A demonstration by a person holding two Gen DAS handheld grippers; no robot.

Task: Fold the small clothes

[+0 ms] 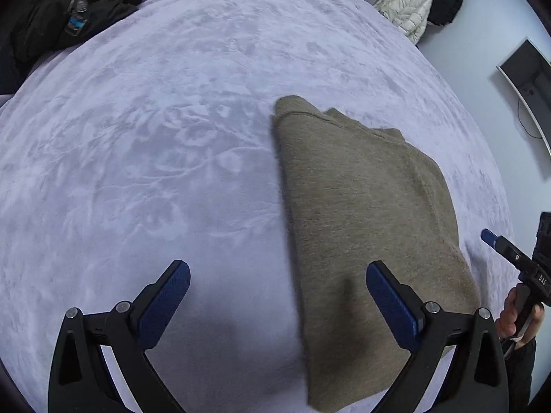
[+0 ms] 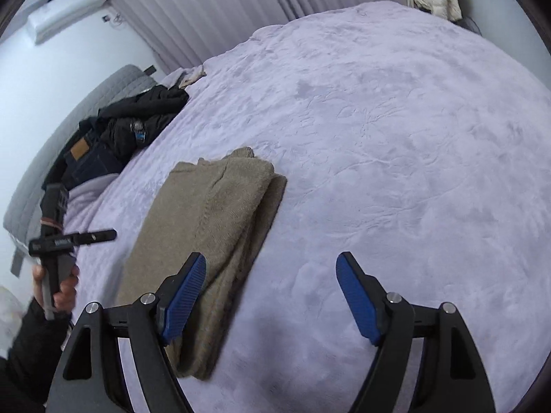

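A soft tan knitted garment lies folded into a long thick stack on a big bed with a fuzzy pale purple blanket. In the right wrist view the same folded piece shows its layers along the right edge, one on top of another.

The left gripper has black arms and blue ribbed pads. Its two fingers are spread wide apart and hold nothing. The left finger hangs over bare blanket. The right finger is over the near part of the tan stack, but I cannot tell if it touches the cloth.

The right gripper looks the same, and its fingers are spread wide apart too, with nothing between them. Its left finger is over the right edge of the folded piece. Its right finger is over the blanket.

Each camera sees the other tool out at the side, held in a bare hand with a dark sleeve.

At the far left side of the bed sits a heap of dark clothes, with dark blue jeans that have a brown patch. A puffy cream jacket hangs past the far corner of the bed. A long white air unit sits high on the wall.
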